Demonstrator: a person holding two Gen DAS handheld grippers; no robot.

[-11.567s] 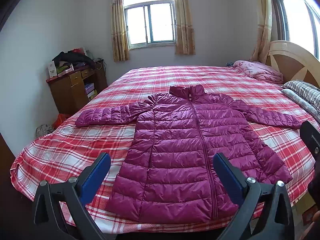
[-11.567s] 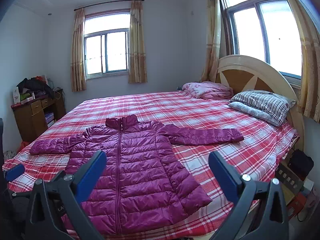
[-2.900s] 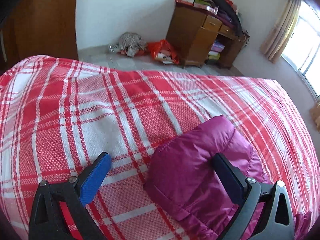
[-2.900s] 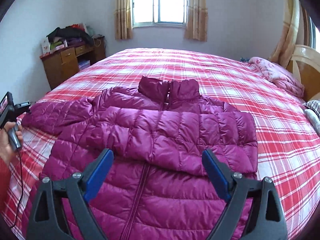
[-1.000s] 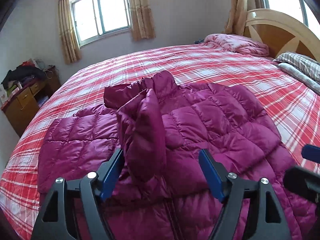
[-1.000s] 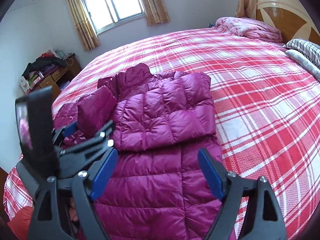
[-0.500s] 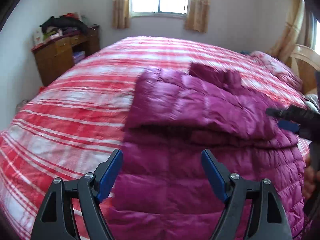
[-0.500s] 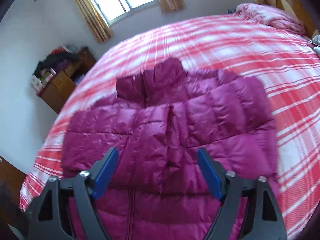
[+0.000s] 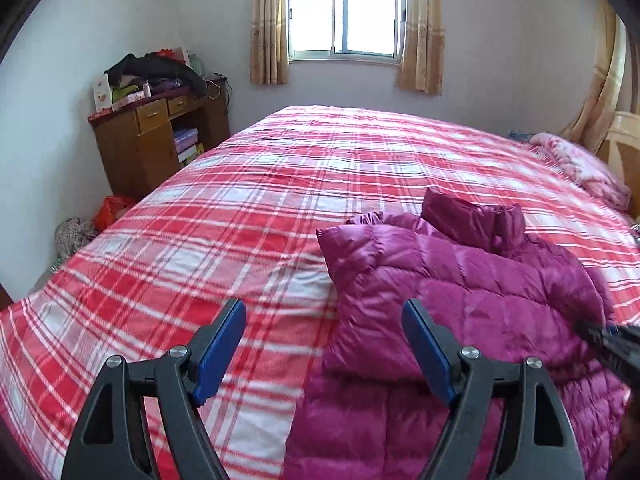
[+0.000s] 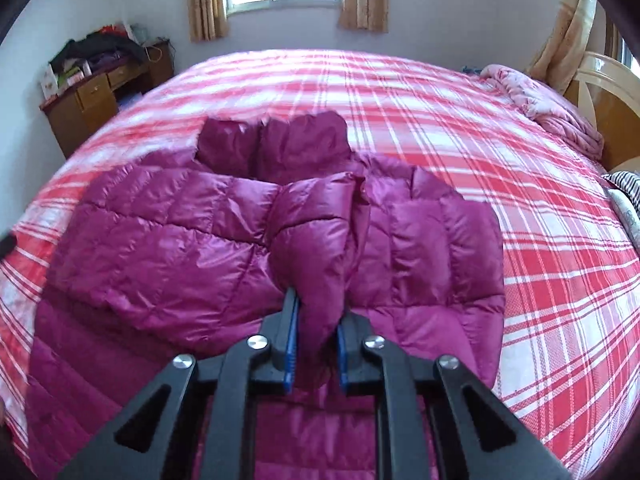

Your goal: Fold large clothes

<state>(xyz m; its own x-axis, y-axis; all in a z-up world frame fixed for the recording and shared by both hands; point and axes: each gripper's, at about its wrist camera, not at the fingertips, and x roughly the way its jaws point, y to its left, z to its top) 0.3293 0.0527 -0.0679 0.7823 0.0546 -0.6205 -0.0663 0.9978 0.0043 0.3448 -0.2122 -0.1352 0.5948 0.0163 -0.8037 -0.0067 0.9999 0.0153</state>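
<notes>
A magenta quilted puffer jacket [image 10: 168, 248] lies on the red plaid bed [image 10: 420, 100], collar toward the window, both sleeves folded in across its chest. My right gripper [image 10: 316, 334] is shut on the end of a folded sleeve [image 10: 320, 232] at the jacket's middle. In the left wrist view the jacket [image 9: 460, 300] lies to the right. My left gripper [image 9: 324, 344] is open and empty, above the jacket's left edge where it meets the bedspread [image 9: 220, 240]. The right gripper's tip [image 9: 612, 340] shows at that view's right edge.
A wooden dresser [image 9: 160, 144] piled with clothes stands at the far left wall, with bags [image 9: 108, 208] on the floor beside it. A pink blanket [image 10: 552, 108] and striped pillows [image 10: 624, 188] lie by the headboard [image 10: 608, 92] on the right. A curtained window [image 9: 346, 12] is at the back.
My right gripper has closed on the folded sleeve end at the jacket's middle. My left gripper has swung left off the jacket, still open.
</notes>
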